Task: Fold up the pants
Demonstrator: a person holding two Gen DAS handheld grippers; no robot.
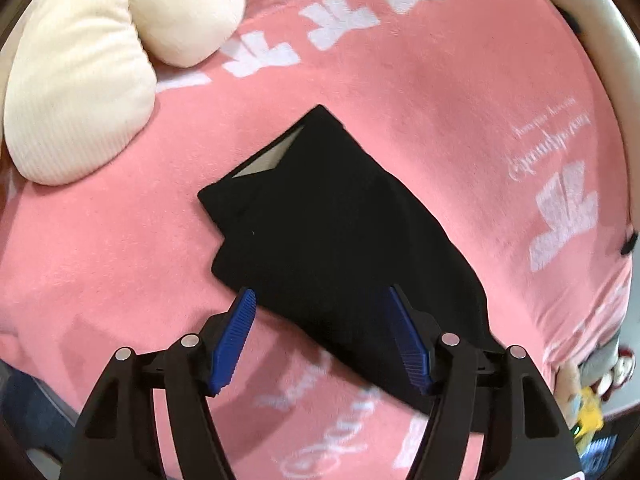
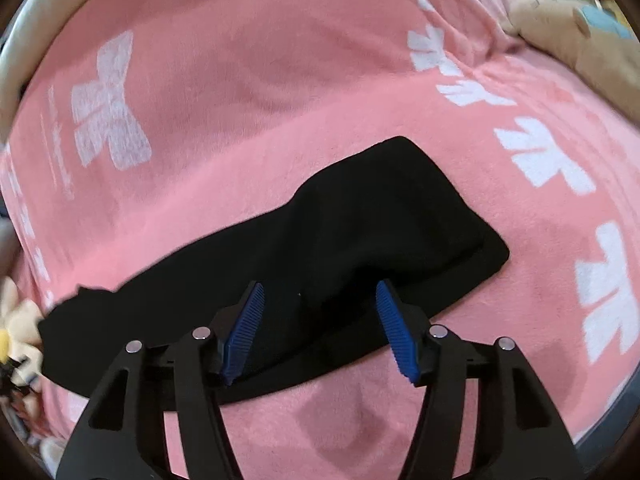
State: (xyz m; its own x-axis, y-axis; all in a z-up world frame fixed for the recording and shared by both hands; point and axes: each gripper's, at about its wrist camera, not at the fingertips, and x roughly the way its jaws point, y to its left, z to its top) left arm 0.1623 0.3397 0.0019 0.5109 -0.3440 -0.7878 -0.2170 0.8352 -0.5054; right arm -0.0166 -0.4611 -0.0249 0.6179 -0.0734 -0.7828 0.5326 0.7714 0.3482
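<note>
On the pink blanket [image 1: 460,128] covering what looks like a bed, the black pants [image 1: 320,232] lie folded into a compact, layered bundle, roughly in the middle of the spread and well apart from the soft toys at its edges. In the left wrist view a pale grey triangle of lining shows at the bundle's far corner, where one layer is turned back. The left tool [image 1: 322,294] hangs above the near edge of the pants with its blue pads spread wide and nothing between them; no pad presses on the cloth. The right tool [image 2: 320,290] is likewise spread wide over the near side of the bundle, empty, with the thicker folded part lying to the far right and a thinner strip trailing to the near left. Both tools being clear of the fabric suggests a fold has been laid down and let go, so the cloth rests under its own weight. A cream plush cushion [image 1: 80,80] sits at the far left, a brown plush toy [image 2: 580,40] at the far right. No container appears in either view.
</note>
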